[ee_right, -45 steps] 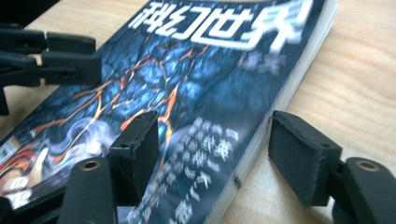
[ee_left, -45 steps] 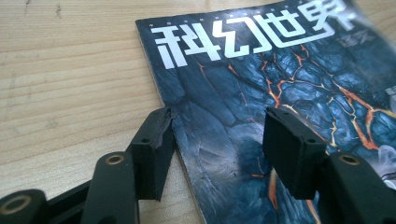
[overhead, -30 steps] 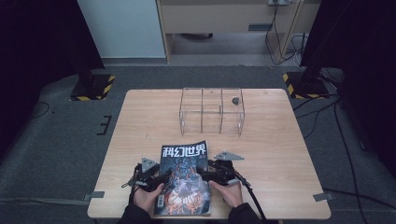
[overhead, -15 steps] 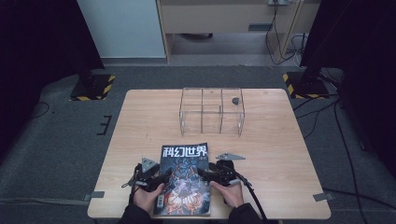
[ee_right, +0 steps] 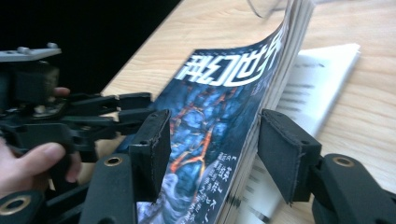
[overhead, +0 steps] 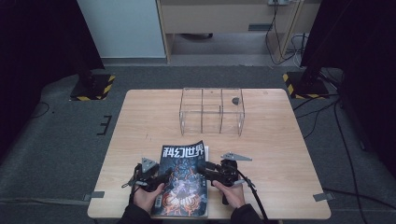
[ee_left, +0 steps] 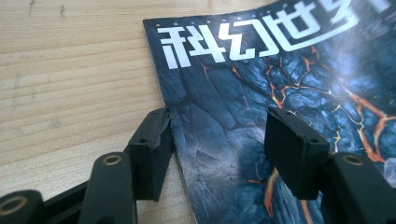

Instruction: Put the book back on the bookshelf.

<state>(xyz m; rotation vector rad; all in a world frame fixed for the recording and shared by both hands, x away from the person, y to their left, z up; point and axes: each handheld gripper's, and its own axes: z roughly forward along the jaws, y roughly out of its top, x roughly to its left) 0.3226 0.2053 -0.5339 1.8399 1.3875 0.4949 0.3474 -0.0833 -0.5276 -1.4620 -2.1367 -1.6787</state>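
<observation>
A dark magazine [overhead: 184, 179] with white characters on its cover lies near the table's front edge. My left gripper [overhead: 164, 177] rests at its spine side. In the left gripper view my left gripper [ee_left: 217, 149] stands open, one jaw against the spine edge and the other over the cover [ee_left: 243, 93]. My right gripper [overhead: 201, 167] is at the opposite edge. Its jaws have just been closing. In the right gripper view my right gripper [ee_right: 212, 149] straddles a lifted, curved bundle of pages [ee_right: 219, 107]. I see no firm squeeze on it.
A clear box [overhead: 212, 109] with dividers stands at the back middle of the wooden table [overhead: 280, 140], with a small dark object [overhead: 235, 100] inside. White printed pages [ee_right: 317, 79] lie flat under the lifted bundle. A hand [ee_right: 37, 163] holds the left gripper.
The right gripper has shifted a little at the magazine's right edge. The left gripper and the spine side of the magazine have kept still.
</observation>
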